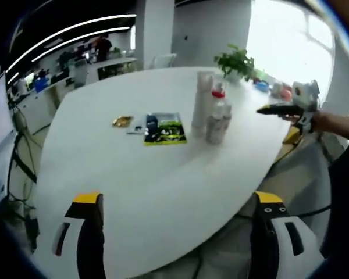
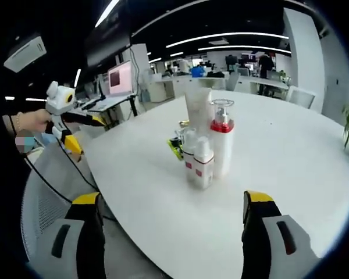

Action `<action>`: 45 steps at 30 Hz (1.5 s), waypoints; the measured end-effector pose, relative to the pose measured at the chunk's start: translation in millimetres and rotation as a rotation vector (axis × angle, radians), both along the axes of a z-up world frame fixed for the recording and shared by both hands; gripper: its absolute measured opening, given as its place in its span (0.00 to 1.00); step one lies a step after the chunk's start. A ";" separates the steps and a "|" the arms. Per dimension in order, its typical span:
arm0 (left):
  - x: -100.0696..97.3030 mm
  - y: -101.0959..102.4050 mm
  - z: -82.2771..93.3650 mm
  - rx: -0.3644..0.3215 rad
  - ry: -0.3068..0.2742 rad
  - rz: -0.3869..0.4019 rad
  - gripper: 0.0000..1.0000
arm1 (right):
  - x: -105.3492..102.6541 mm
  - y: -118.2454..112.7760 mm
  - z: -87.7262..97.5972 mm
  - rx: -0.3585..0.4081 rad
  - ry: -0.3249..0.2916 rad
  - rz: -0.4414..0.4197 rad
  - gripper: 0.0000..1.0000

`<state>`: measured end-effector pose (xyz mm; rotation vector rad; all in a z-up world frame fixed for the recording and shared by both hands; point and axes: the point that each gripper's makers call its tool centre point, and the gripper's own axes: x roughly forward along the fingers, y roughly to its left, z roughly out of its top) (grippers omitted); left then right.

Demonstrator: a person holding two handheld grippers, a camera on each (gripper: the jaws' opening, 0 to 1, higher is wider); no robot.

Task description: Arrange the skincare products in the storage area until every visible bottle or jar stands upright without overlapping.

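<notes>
A: Status? Biggest first.

B: White table (image 2: 291,168), round. Skincare cluster (image 2: 205,139) near centre, upright, packed touching, likely staged as the storage spot. Green sachet (image 1: 164,129) flat beside it, gold wrapper (image 1: 122,121) further off.

A: Counts?

B: Four seen: one tall white tube (image 2: 196,104), one red-collared pump bottle (image 2: 222,136), two small white bottles (image 2: 199,160) in front. More behind, cannot tell.

A: Hand-held grippers?

B: Left hand-held gripper (image 1: 175,224) and right hand-held gripper (image 2: 170,224): jaws spread wide, nothing between, both at the table edge, well apart from the cluster. Probably pulled back to check the layout. Looks close to done.
</notes>
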<state>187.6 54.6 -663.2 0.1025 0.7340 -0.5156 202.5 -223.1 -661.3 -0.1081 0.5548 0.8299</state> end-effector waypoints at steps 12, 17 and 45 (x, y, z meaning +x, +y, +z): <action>8.7 -2.6 0.7 -0.030 0.009 0.002 0.99 | 3.2 -1.4 -2.9 -0.001 0.012 -0.008 1.00; 10.7 -15.0 2.4 -0.008 0.017 -0.011 0.99 | 5.0 -2.0 -3.9 0.000 0.020 -0.011 0.99; 86.8 -60.2 -26.2 0.103 0.100 -0.093 0.96 | 11.0 -7.6 -17.0 0.008 0.063 -0.051 0.99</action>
